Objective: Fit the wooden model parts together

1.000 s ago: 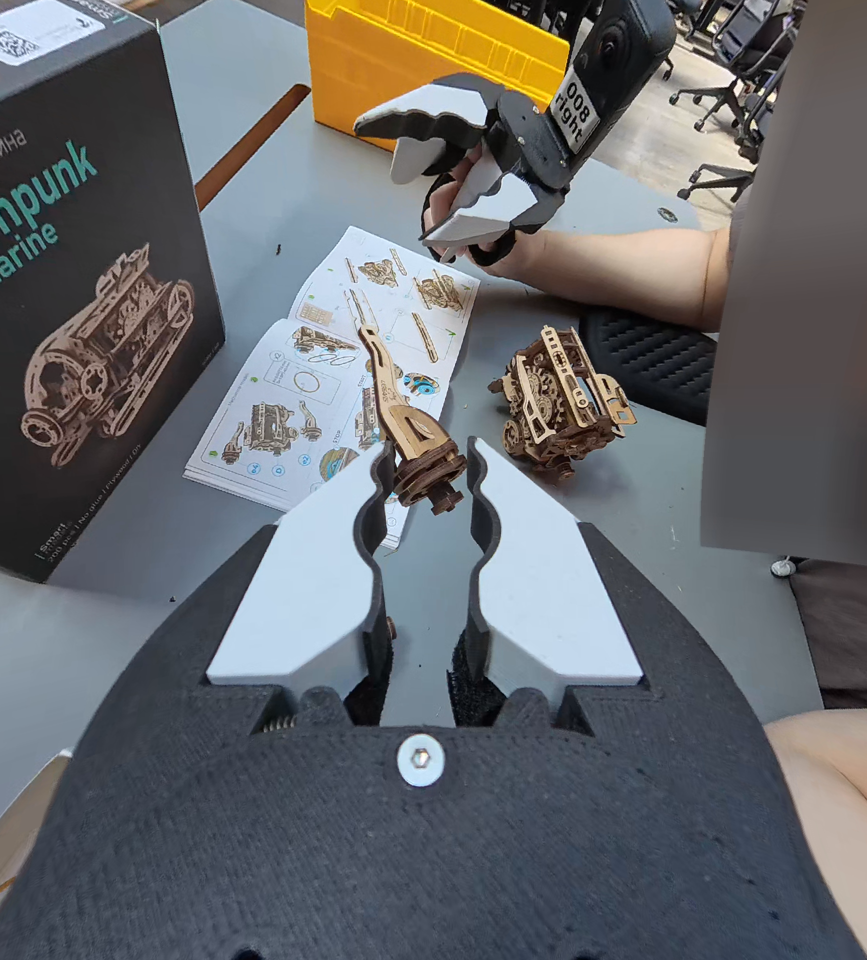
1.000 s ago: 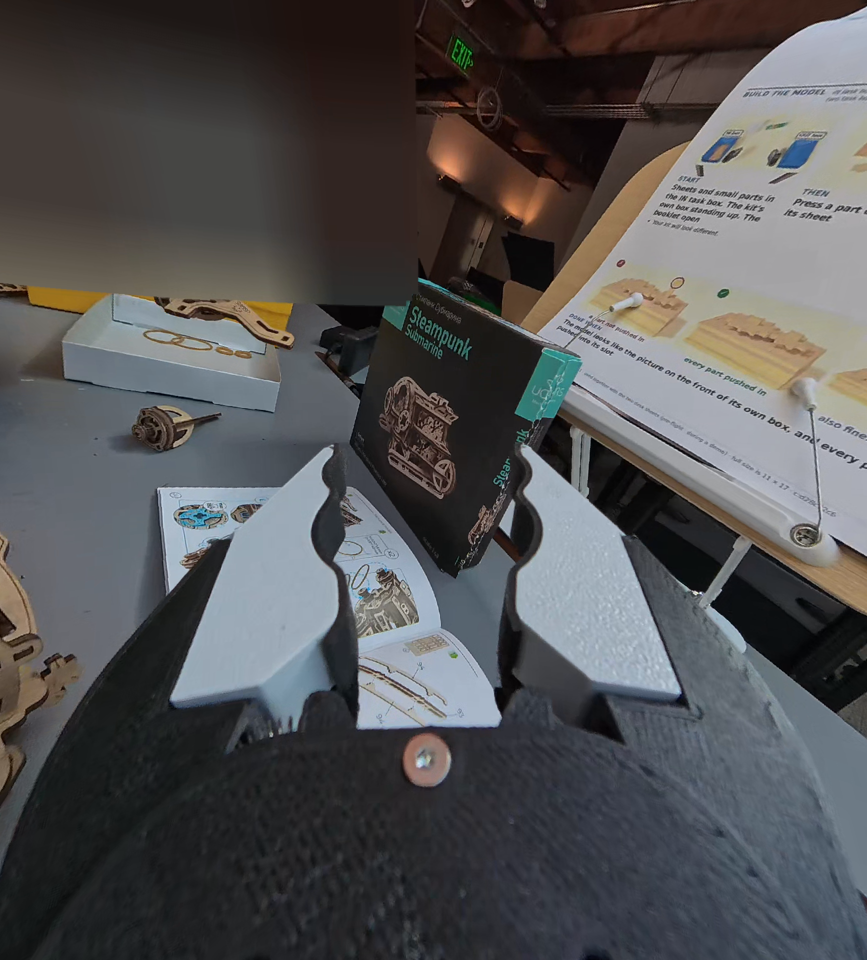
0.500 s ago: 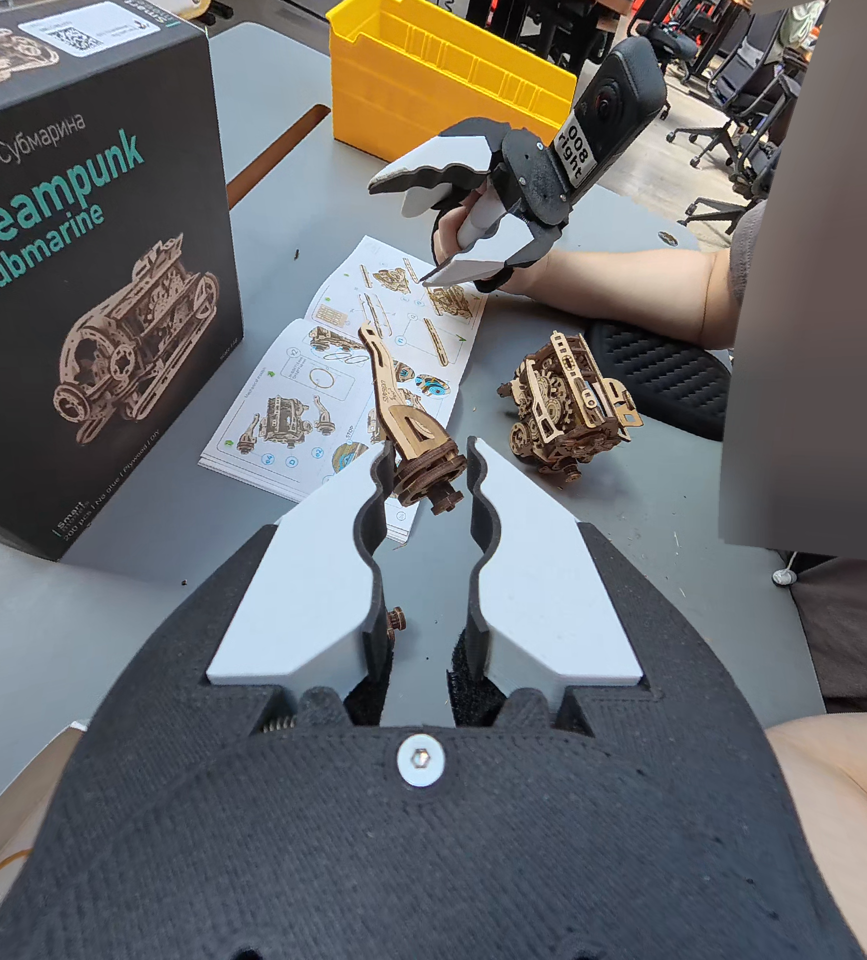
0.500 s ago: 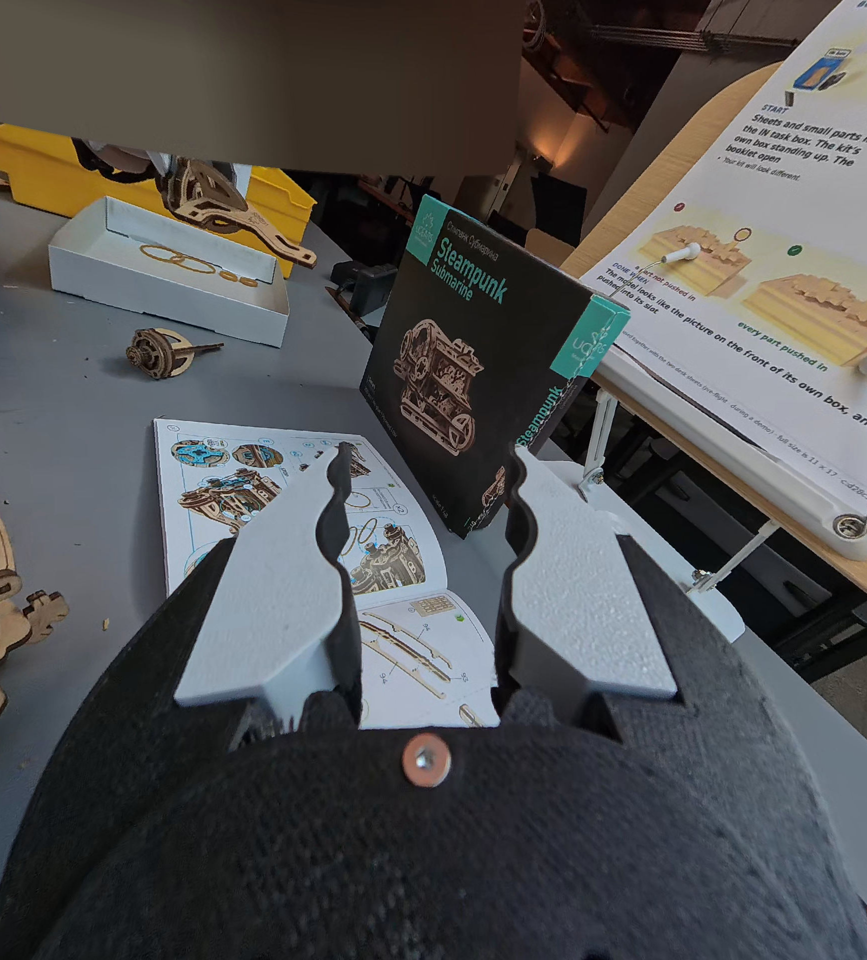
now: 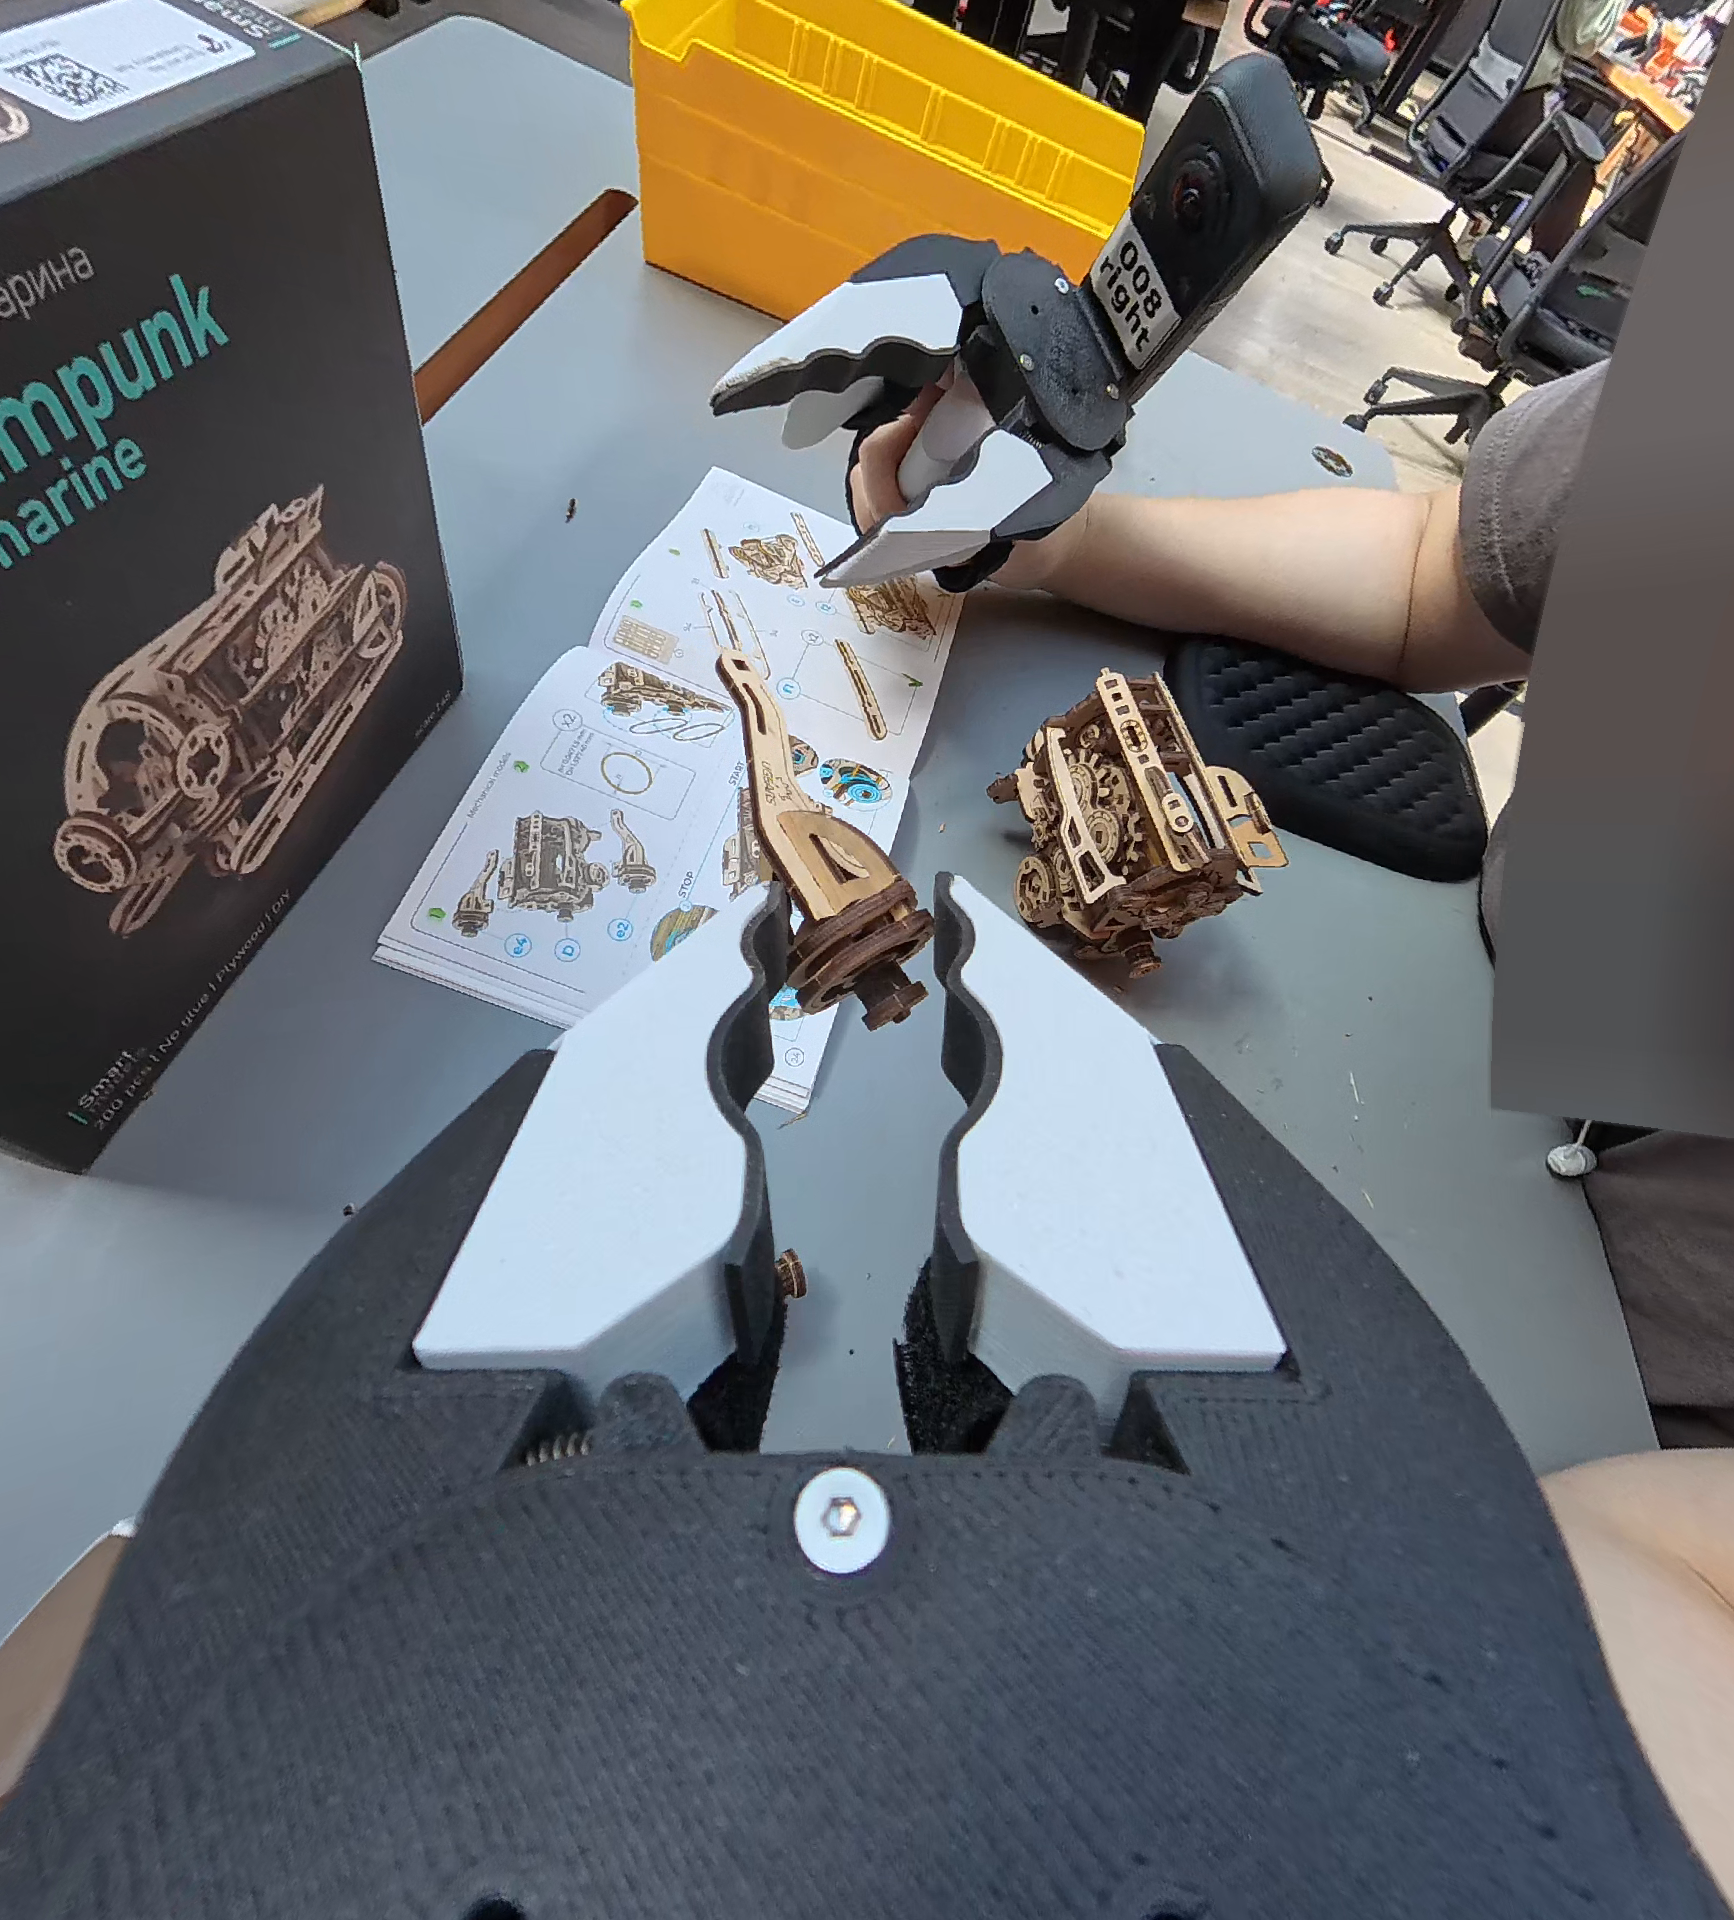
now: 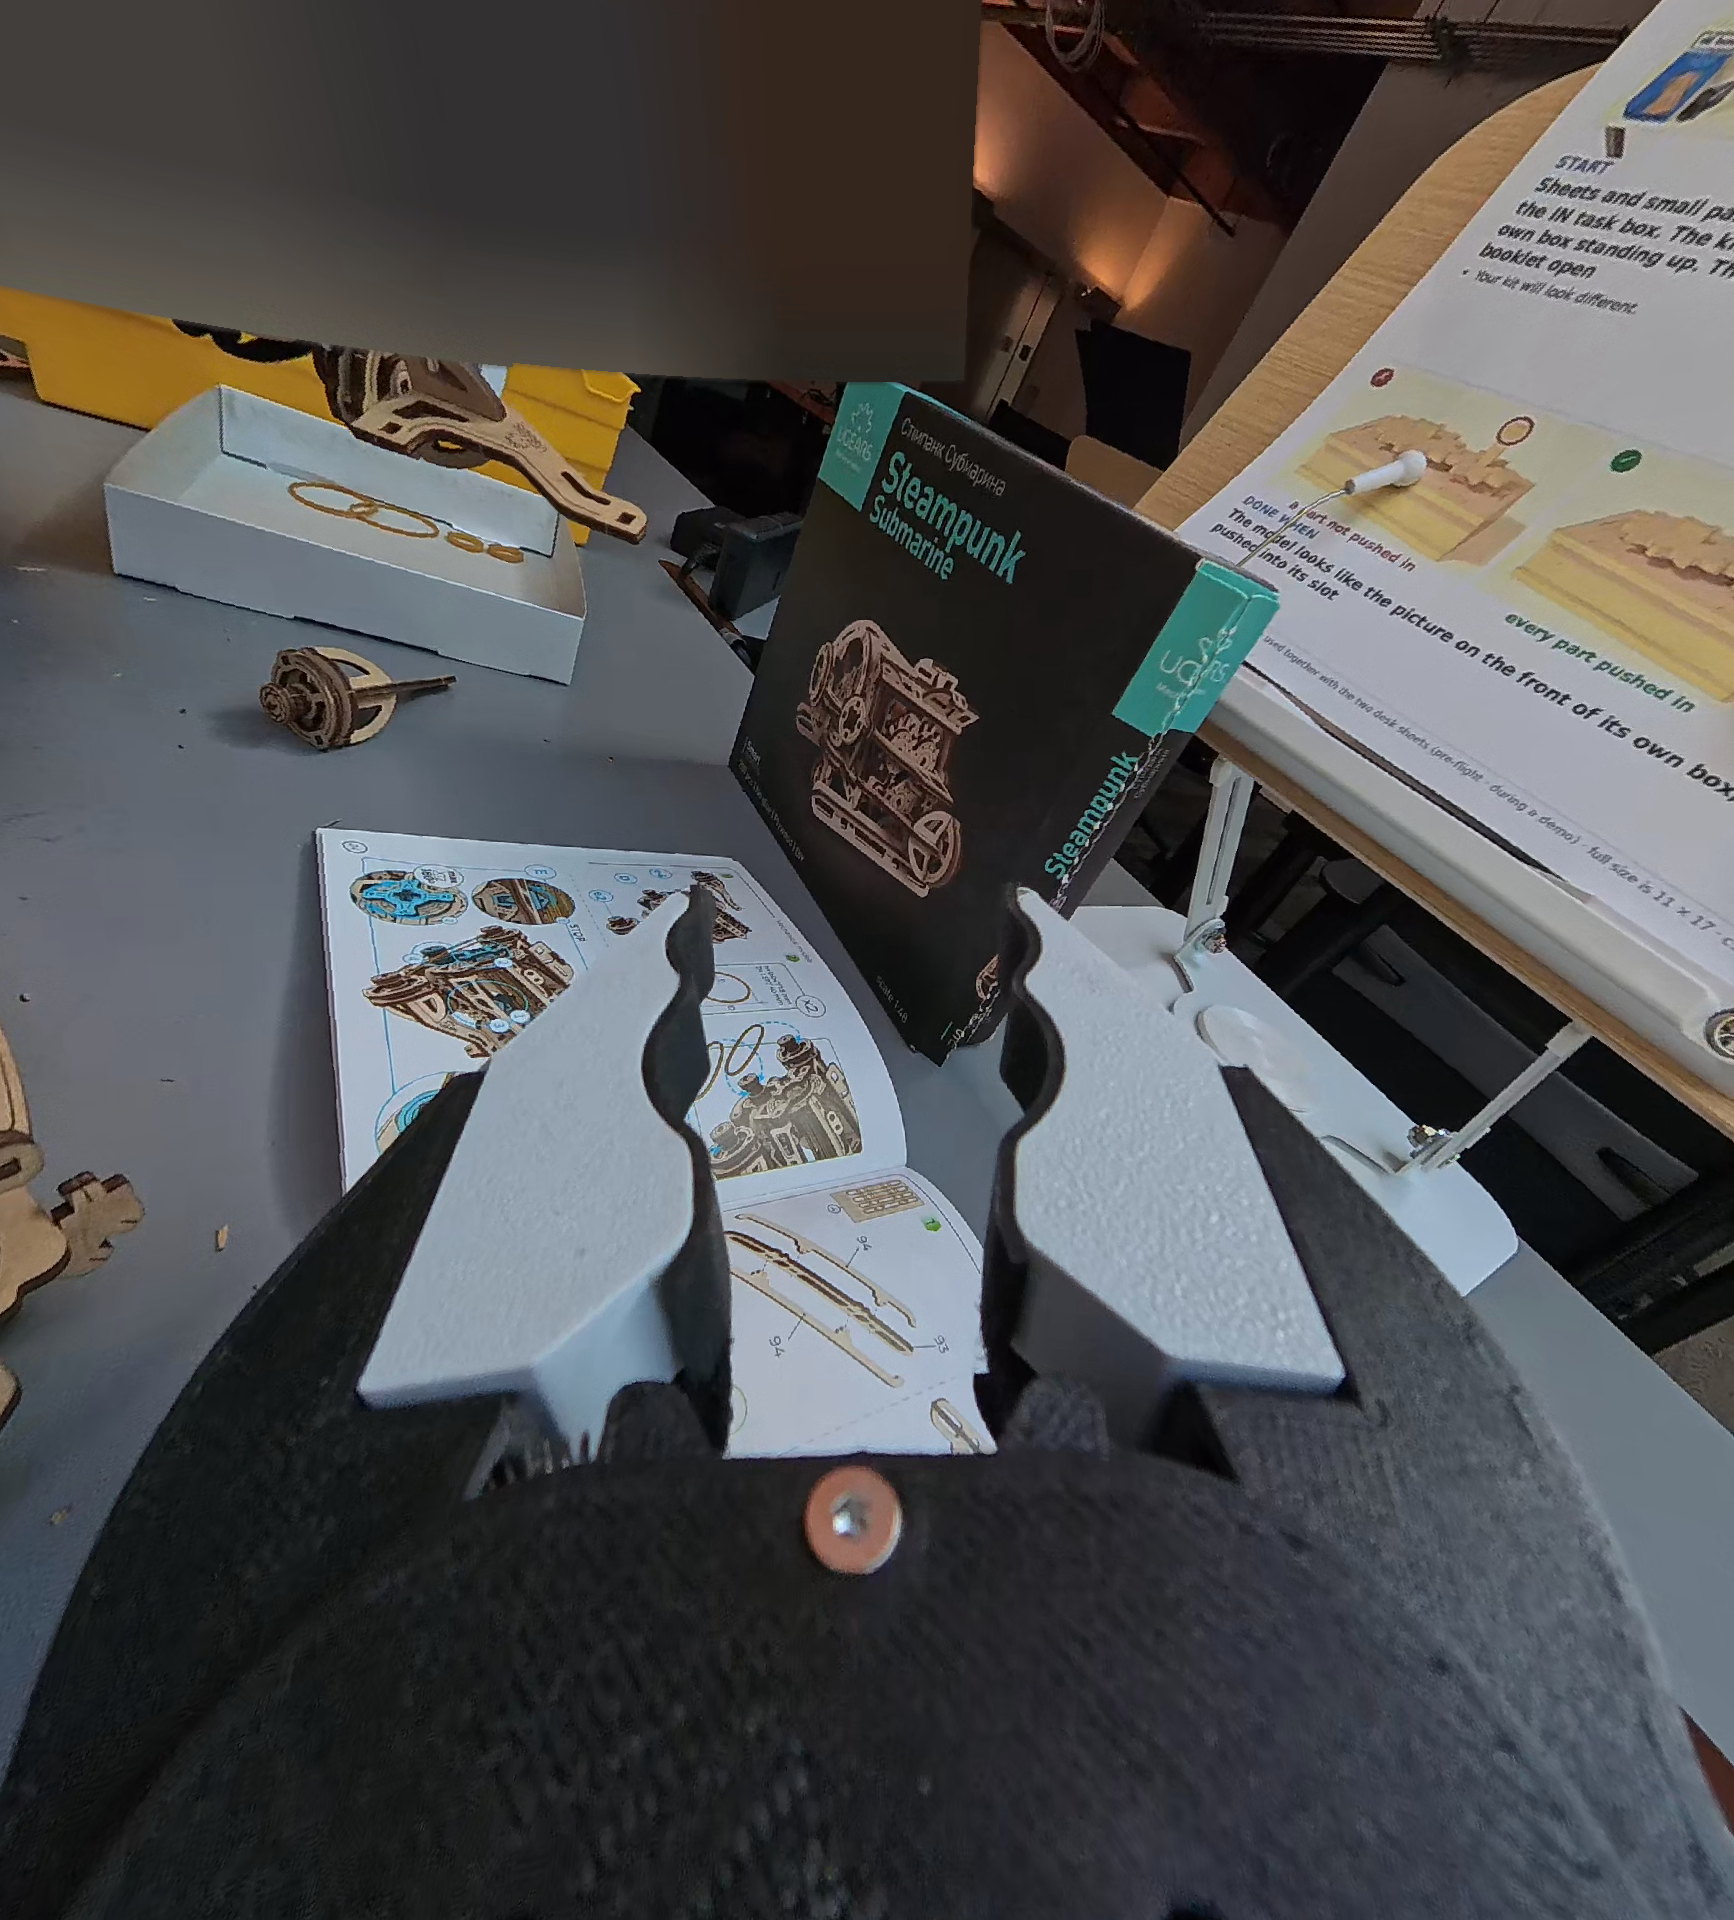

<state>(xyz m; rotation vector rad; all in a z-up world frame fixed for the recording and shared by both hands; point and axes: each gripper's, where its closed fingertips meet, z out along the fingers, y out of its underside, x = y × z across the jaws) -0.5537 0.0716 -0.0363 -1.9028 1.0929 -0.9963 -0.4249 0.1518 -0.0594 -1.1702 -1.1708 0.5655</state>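
Your left hand-held gripper (image 5: 850, 935) is closed most of the way on a wooden lever piece (image 5: 821, 883): the dark stacked-disc hub sits between the two black pads at centre frame, both pressing its rim, with the pale slotted arm rising toward the upper middle and a short axle stub pointing lower right. Treat it as light, stiff and brittle, I judge; thin plywood of this kind would snap across the arm if twisted, so keep your hold on the thick hub and leave the arm free.

Your right hand-held gripper (image 6: 847, 966) stands wide open with nothing between its pads, hovering over the open instruction booklet (image 6: 447, 956) at the centre of its view.

Right of centre in the left wrist view, the partly built wooden model (image 5: 1133, 821) rests tilted on the grey surface (image 5: 1258, 1091), apart from both tools. It looks delicate, full of gears and open frames; take it by the outer side plates, not the gears. A second hub piece (image 6: 333, 694) lies at upper left in the right wrist view, near the white tray (image 6: 323, 561). The dark kit box (image 6: 946, 727) stands beyond the booklet.
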